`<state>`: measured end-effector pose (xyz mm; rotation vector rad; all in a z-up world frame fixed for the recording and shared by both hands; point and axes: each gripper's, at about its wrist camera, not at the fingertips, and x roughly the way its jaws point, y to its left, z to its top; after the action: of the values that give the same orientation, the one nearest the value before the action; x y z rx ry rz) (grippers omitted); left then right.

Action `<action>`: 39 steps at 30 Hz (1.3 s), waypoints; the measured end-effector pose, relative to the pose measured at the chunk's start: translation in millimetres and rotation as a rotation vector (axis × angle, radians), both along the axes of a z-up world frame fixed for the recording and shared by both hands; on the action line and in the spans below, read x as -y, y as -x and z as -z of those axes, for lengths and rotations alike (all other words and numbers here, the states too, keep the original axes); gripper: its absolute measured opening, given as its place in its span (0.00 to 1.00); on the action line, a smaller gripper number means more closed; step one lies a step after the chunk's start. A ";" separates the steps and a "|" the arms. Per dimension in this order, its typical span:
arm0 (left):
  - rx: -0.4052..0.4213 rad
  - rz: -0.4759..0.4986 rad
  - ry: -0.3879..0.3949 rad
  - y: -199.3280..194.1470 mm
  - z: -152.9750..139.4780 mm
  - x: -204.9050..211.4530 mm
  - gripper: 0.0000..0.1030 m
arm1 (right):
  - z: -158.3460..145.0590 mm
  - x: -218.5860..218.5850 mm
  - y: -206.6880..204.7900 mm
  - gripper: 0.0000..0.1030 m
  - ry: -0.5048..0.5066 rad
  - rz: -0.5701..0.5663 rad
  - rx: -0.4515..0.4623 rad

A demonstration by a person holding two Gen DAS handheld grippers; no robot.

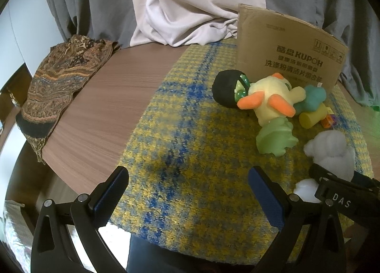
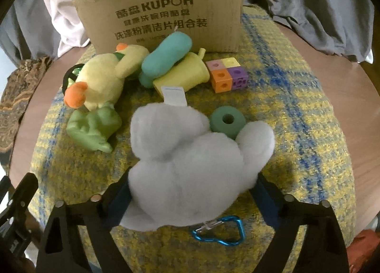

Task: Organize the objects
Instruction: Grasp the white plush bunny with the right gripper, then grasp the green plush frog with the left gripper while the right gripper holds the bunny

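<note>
I am working in a lived-in home, at a round wood-grain table [image 1: 106, 106] draped with a yellow-and-blue woven checked cloth [image 1: 190, 154]. Grey curtains [image 1: 95, 0] and a pale, crumpled sheet [image 1: 190, 11] hang behind it, and a brown paisley scarf [image 1: 59, 83] lies over the table's far edge. Children's playthings crowd the cloth: a fluffy white plush toy [image 2: 190, 166], a yellow plush animal with orange feet [image 2: 102, 83] and a cluster of coloured plastic linking cubes [image 2: 226, 73]. A reused brown cardboard carton printed KUPOH [image 2: 166, 11] stands behind them.
</note>
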<state>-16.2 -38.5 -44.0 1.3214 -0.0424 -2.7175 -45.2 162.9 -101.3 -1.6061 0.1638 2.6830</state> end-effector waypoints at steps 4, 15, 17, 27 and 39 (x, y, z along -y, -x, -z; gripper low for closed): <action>0.000 0.000 -0.009 2.3 1.1 0.6 1.00 | -1.5 1.1 -3.2 0.77 0.012 -0.010 -0.007; -0.001 0.099 -0.033 15.4 3.8 -27.1 0.99 | -21.0 -19.1 -16.3 0.71 0.010 0.015 -0.064; -0.001 0.123 -0.033 18.5 4.7 -35.9 1.00 | -25.5 -24.2 -17.9 0.71 -0.003 0.022 -0.079; -0.015 0.179 -0.007 35.6 10.9 -66.6 0.99 | -37.3 -51.8 -20.3 0.71 -0.032 0.064 -0.129; 0.007 0.192 -0.002 61.2 30.8 -83.7 0.91 | -38.5 -61.3 -17.9 0.71 -0.049 0.080 -0.138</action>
<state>-77.4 45.2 -74.8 1.3952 -0.1762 -2.8697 -27.3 224.2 -62.9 -1.3715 0.1591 2.7138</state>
